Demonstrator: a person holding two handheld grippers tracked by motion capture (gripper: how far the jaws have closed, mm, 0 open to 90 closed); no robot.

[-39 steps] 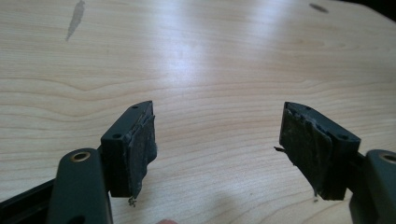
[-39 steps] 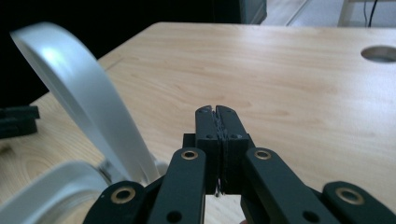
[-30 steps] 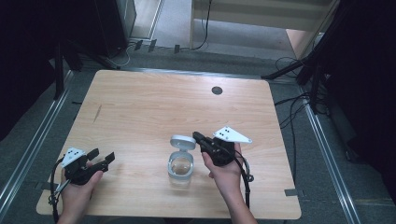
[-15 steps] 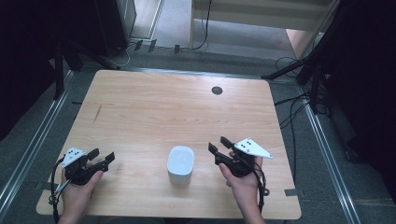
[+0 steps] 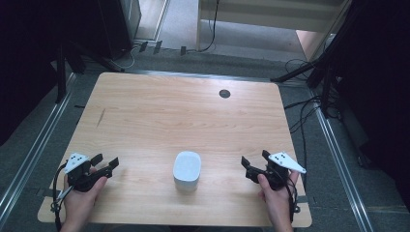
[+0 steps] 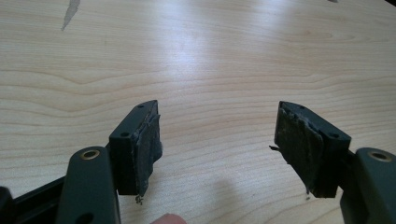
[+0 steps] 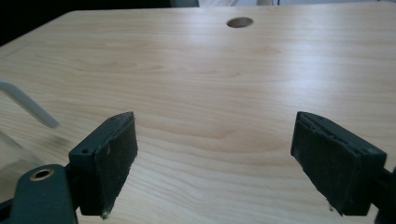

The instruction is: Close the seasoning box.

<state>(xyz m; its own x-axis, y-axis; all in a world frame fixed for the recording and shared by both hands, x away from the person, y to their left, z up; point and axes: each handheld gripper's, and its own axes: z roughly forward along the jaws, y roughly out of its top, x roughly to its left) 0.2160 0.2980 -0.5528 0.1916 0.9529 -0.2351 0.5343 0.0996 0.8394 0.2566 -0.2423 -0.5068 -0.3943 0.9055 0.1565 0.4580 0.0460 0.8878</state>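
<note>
Light wood table point(image 5: 159, 116) w/ rounded corners, on grey floor; dark cable hole point(image 5: 224, 93) near far edge, small dark streak point(image 5: 100, 117) toward far left. Metal rails along both sides, cables on floor at right.

White lidded container point(image 5: 187, 169), rounded-square, lid on, near front edge, roughly centre. Contents can't tell.

Left gripper point(image 5: 105, 163) well left of container, held in left hand point(image 5: 80, 200), grey plate on top. Jaws wide apart, gripping nothing; in left gripper view point(image 6: 219, 144) worn black pads point(image 6: 148, 149) w/ bare wood between, fingertip at bottom edge.

Right gripper point(image 5: 254, 162) well right of container, in right hand point(image 5: 276, 200), white-grey plate on top, cable trailing down wrist. Jaws spread wide, nothing between; right gripper view point(image 7: 215, 158) looks across bare table to cable hole point(image 7: 239, 22), w/ clear container edge point(image 7: 18, 135) at far left of frame.

Both grippers apart from container, not touching it.
</note>
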